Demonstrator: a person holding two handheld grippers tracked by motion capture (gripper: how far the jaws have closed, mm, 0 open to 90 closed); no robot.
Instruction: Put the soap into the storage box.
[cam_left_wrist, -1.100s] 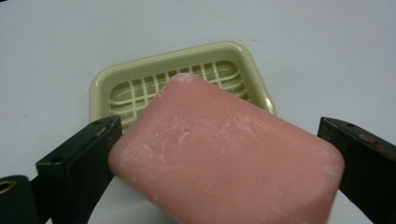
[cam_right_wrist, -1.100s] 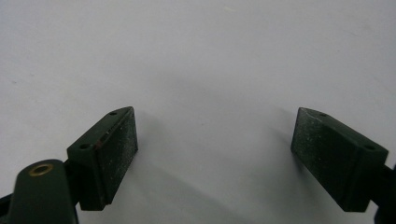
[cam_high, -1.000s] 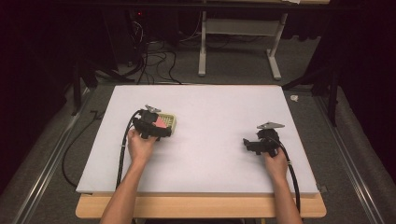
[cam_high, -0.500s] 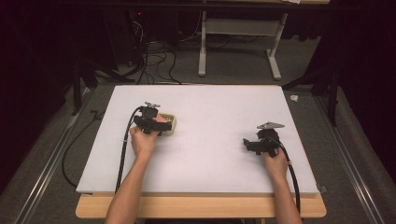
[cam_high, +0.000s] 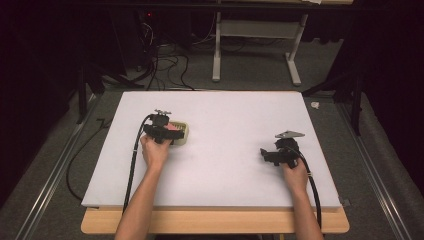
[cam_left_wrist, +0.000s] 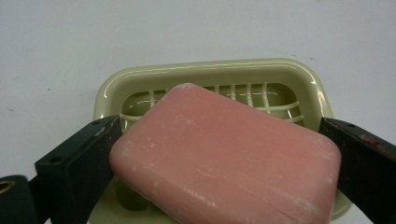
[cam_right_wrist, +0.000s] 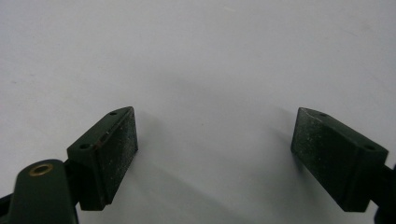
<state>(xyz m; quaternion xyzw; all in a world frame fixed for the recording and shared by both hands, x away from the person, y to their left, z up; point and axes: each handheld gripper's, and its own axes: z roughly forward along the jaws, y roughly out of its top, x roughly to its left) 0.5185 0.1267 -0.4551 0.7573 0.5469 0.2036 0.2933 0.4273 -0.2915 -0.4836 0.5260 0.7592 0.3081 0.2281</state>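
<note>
My left gripper (cam_left_wrist: 219, 154) has its fingers wide around the pink soap (cam_left_wrist: 224, 158), touching both its ends above the green soap dish (cam_left_wrist: 210, 74). Next: lower gently, then release. My right gripper (cam_right_wrist: 215, 154) rests open, empty.

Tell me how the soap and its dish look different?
The soap is pink and solid; the dish is pale green with a slotted bottom. The soap sits tilted between the left tool's jaws, while the dish lies flat on the table. The dish is wider. Both are rounded rectangles.
</note>
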